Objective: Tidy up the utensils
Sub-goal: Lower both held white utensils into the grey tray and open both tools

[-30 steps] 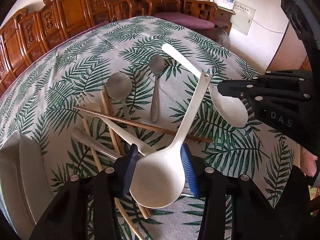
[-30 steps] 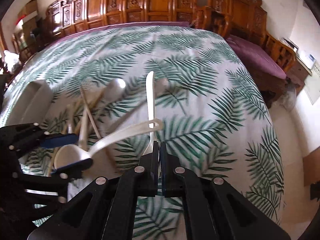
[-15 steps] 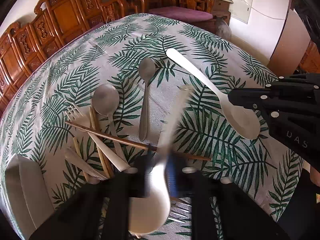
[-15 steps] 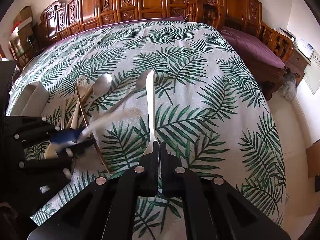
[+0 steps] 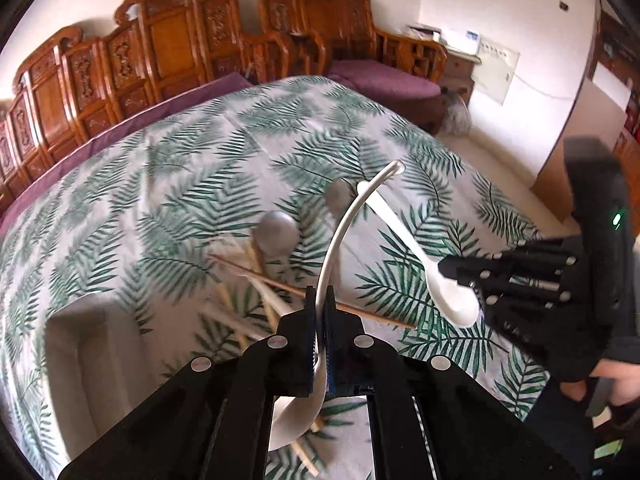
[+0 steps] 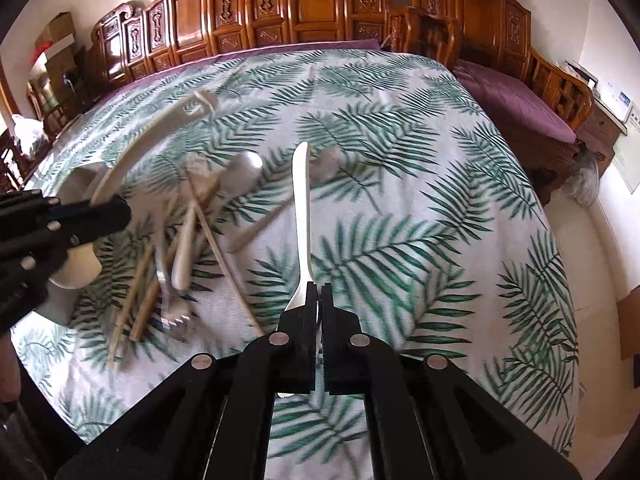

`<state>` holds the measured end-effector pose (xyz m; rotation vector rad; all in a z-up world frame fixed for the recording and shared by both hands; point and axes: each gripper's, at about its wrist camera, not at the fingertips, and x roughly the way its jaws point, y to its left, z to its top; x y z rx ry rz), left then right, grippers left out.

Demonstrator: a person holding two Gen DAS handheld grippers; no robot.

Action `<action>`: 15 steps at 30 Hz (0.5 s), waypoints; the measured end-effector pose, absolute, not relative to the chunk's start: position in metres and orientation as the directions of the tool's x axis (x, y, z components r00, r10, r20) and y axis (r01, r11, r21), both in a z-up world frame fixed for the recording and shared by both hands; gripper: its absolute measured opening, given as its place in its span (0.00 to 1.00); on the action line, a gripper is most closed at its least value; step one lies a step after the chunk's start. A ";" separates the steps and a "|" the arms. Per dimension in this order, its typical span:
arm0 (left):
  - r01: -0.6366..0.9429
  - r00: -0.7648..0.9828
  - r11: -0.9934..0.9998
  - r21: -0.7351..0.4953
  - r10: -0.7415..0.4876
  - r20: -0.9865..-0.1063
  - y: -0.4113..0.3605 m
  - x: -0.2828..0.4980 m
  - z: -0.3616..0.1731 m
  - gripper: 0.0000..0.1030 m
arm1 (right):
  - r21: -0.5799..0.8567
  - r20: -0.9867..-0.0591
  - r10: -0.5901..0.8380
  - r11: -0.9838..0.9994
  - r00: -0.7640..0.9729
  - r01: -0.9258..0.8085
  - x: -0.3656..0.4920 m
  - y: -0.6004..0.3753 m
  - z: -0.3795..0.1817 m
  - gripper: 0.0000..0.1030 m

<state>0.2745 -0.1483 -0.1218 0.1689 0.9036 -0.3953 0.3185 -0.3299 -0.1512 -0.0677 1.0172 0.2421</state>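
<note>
My left gripper (image 5: 319, 304) is shut on a white ladle (image 5: 340, 228), held edge-on above the table with its handle pointing away; the ladle also shows in the right wrist view (image 6: 132, 156). My right gripper (image 6: 317, 300) is shut on a white plastic spoon (image 6: 301, 208), handle pointing forward; in the left wrist view its bowl (image 5: 452, 300) sits at that gripper's tip (image 5: 460, 276). A pile of chopsticks (image 5: 280, 280), metal spoons (image 5: 276, 232) and forks (image 6: 176, 312) lies on the leaf-print tablecloth between them.
A pale organizer tray (image 5: 84, 348) sits at the table's left, seen also in the right wrist view (image 6: 84, 176). Carved wooden chairs (image 6: 304, 4) ring the far side. The table edge (image 5: 500, 184) drops off to the right, toward the floor.
My left gripper closed on the white ladle and lifted it off the pile, turning it edge-on. My right gripper stayed shut on the white spoon and rose slightly.
</note>
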 end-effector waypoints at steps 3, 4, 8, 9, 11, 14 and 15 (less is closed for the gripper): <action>0.378 0.566 0.925 -0.022 -0.250 -0.786 -0.128 0.269 -0.110 0.03 | 0.070 -0.840 0.195 0.964 0.506 -0.256 0.315 -0.309 -0.144 0.02; 0.369 0.571 0.929 -0.017 -0.241 -0.785 -0.119 0.268 -0.107 0.03 | 0.074 -0.838 0.203 0.962 0.507 -0.263 0.315 -0.304 -0.143 0.02; 0.334 0.581 0.943 -0.002 -0.208 -0.787 -0.087 0.262 -0.100 0.03 | 0.096 -0.829 0.243 0.949 0.505 -0.299 0.312 -0.274 -0.136 0.02; 0.325 0.582 0.946 0.000 -0.200 -0.788 -0.080 0.261 -0.100 0.03 | 0.101 -0.826 0.252 0.946 0.504 -0.309 0.311 -0.267 -0.134 0.02; 0.300 0.583 0.954 0.006 -0.178 -0.792 -0.062 0.259 -0.099 0.03 | 0.109 -0.821 0.270 0.939 0.502 -0.327 0.308 -0.252 -0.131 0.02; 0.261 0.584 0.965 0.011 -0.149 -0.798 -0.037 0.257 -0.100 0.03 | 0.122 -0.816 0.296 0.928 0.497 -0.353 0.304 -0.230 -0.127 0.03; 0.247 0.584 0.969 0.012 -0.139 -0.800 -0.029 0.256 -0.101 0.03 | 0.126 -0.814 0.305 0.924 0.495 -0.361 0.303 -0.224 -0.126 0.03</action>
